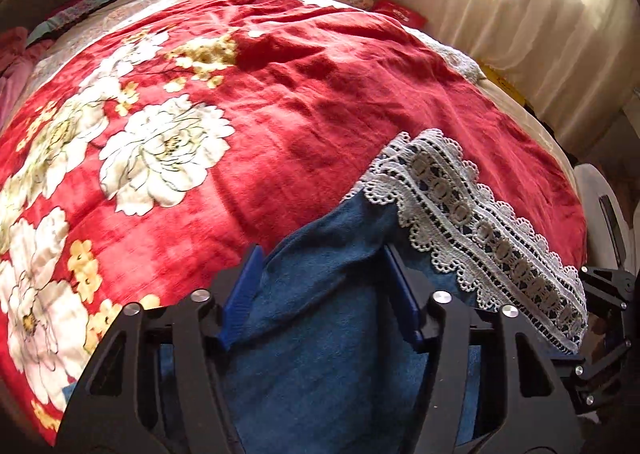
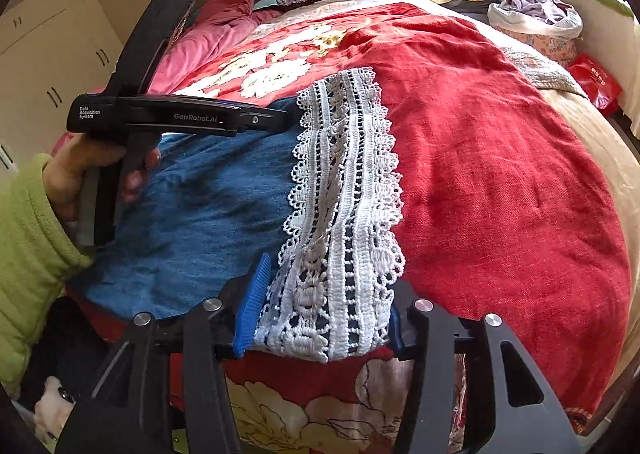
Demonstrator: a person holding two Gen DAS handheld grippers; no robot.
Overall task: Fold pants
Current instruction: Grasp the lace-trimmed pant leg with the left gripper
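Both your grippers gripped the blue denim pants [image 2: 200, 205]. Left gripper [image 1: 324, 294] clamped denim; right gripper [image 2: 324, 314] clamped the white lace hem [image 2: 344, 193]

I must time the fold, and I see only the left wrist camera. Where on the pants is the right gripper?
Observer: The right gripper has the end of the lace hem between its blue pads, at the near edge of the bed.
Operator: How does the lace lie from there?
Observer: It runs straight away from the gripper over the red blanket, with the denim of the pants to its left.
Operator: How does my left gripper look from that side?
Observer: The left gripper reaches in from the left over the denim, held by a hand in a green sleeve.
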